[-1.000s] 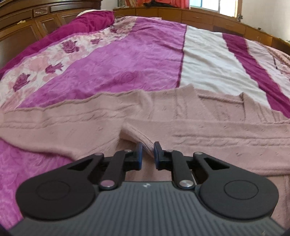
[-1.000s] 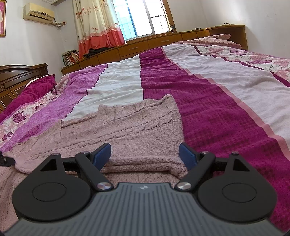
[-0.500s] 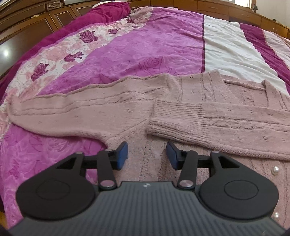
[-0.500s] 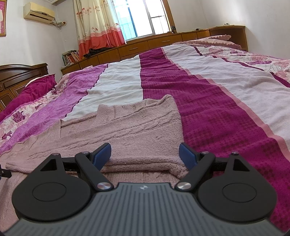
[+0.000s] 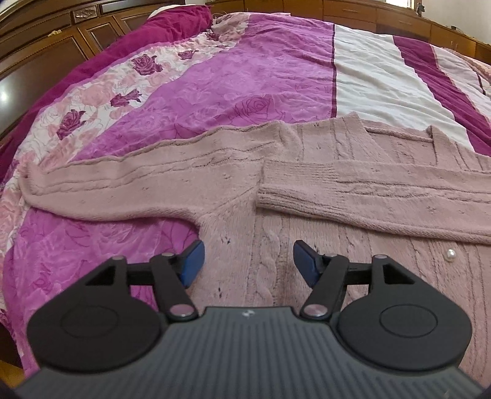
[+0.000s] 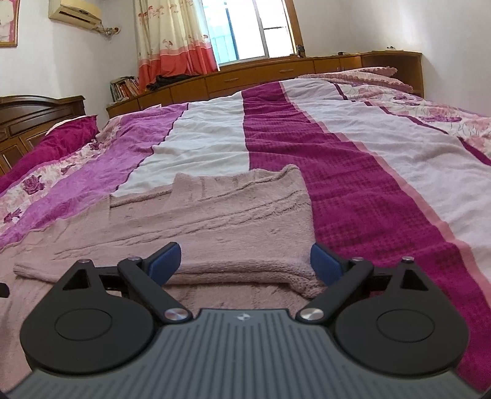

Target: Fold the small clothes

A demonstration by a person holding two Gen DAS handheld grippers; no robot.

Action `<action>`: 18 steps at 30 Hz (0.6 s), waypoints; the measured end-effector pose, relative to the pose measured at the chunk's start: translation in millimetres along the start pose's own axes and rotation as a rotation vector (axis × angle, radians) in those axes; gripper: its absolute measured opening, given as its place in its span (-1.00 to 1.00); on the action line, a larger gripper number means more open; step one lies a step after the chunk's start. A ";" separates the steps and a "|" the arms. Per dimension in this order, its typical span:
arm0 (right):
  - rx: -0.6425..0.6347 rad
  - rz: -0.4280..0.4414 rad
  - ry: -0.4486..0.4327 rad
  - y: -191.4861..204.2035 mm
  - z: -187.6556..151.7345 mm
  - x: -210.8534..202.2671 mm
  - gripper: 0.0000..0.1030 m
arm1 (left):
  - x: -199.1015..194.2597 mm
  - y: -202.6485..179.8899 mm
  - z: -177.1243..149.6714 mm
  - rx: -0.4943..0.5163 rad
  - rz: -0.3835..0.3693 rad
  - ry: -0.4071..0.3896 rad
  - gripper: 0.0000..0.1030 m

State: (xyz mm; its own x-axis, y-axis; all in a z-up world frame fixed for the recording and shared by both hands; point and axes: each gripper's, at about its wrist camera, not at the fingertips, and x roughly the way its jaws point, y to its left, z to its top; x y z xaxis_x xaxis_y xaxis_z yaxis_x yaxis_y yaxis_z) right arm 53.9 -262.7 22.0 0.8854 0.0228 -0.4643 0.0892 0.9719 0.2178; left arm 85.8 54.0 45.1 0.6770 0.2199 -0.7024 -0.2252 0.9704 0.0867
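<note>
A pale pink cable-knit cardigan (image 5: 276,245) lies flat on the bed. One sleeve (image 5: 383,196) is folded across its chest, with the ribbed cuff at the middle. The other sleeve (image 5: 122,184) stretches out to the left over the bedspread. My left gripper (image 5: 247,261) hovers just over the cardigan's body below the cuff, its jaws opening, nothing pinched between them. In the right wrist view my right gripper (image 6: 245,265) is over the folded side of the cardigan (image 6: 214,221), jaws opening wide, the knit below them unheld.
The bedspread (image 5: 245,70) has magenta, white and floral stripes. A dark wooden headboard (image 5: 46,46) runs along the left. A pearl button (image 5: 451,254) shows on the cardigan front. Wooden cabinets (image 6: 276,73) and a curtained window (image 6: 245,27) stand beyond the bed.
My left gripper let go of the folded sleeve's cuff, opened and drew back; the cuff now lies flat on the cardigan. My right gripper opened a little wider, otherwise still.
</note>
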 end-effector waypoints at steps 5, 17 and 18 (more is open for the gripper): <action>0.017 0.049 0.020 12.5 6.7 -23.8 0.85 | -14.7 10.9 -1.3 -0.006 -0.004 -0.016 0.28; 0.049 0.130 0.110 35.6 1.0 -57.9 0.85 | -35.3 66.8 -10.1 -0.073 0.050 -0.030 0.28; 0.054 0.130 0.119 35.8 0.9 -58.6 0.85 | -35.3 71.0 -11.9 -0.079 0.053 -0.028 0.28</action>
State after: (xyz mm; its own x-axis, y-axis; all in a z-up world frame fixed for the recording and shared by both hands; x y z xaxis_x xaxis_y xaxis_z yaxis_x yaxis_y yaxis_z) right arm 5.6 -229.5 57.7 0.8313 0.1778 -0.5266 0.0049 0.9451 0.3268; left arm 37.5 114.0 67.6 0.6818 0.2745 -0.6781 -0.3150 0.9468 0.0666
